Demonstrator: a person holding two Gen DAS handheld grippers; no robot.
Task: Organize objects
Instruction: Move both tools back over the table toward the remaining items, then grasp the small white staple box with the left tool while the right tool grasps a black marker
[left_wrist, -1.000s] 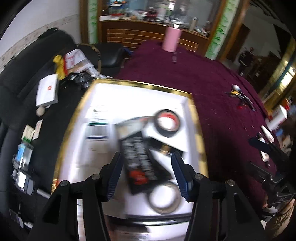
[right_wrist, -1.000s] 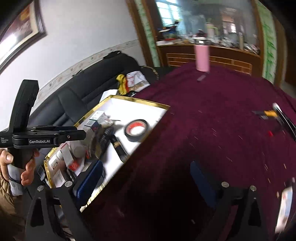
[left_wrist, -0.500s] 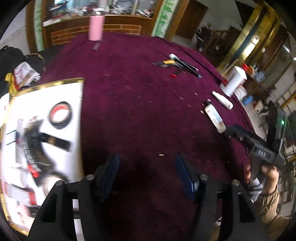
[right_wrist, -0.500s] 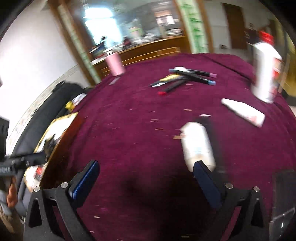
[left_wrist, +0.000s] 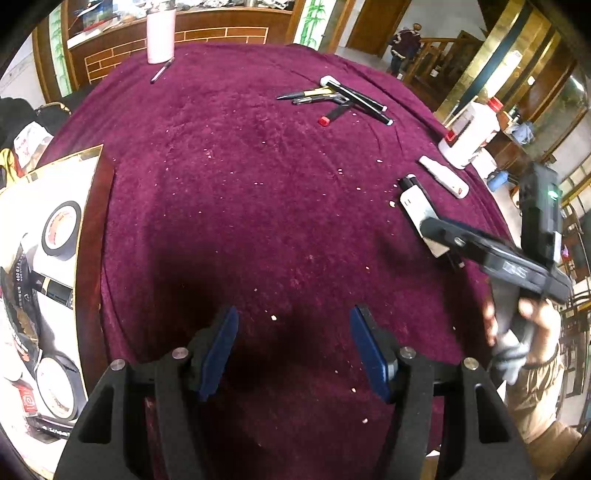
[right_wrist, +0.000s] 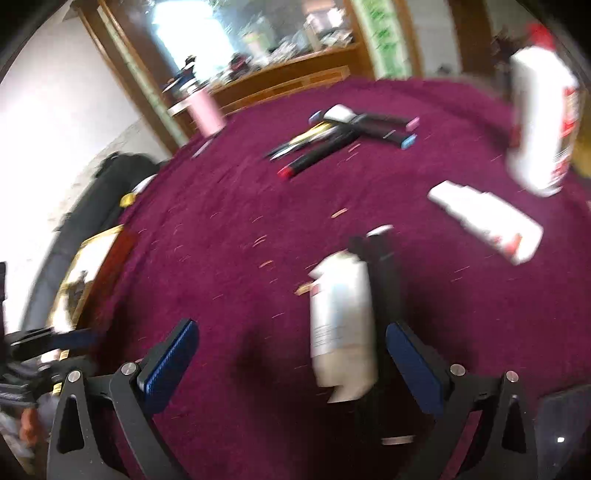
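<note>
The left gripper (left_wrist: 293, 347) is held with jaws apart and empty over plush maroon cloth (left_wrist: 240, 184); the right gripper (right_wrist: 291, 362) is likewise spread, with a flat white-and-black pouch (right_wrist: 341, 325) lying between its blue ribbed pads (right_wrist: 170, 363), untouched. Beyond are seen one white oblong tube (right_wrist: 484, 219), one white bottle (right_wrist: 541, 125), a cluster of markers (left_wrist: 343, 99), and, at the cloth's left, one gold-rimmed tray (left_wrist: 79, 236) with two tape rolls (left_wrist: 61, 229).

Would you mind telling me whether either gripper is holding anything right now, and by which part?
Nothing is held. The left gripper is open over bare cloth; the right gripper is open around the white pouch, not touching it.
</note>
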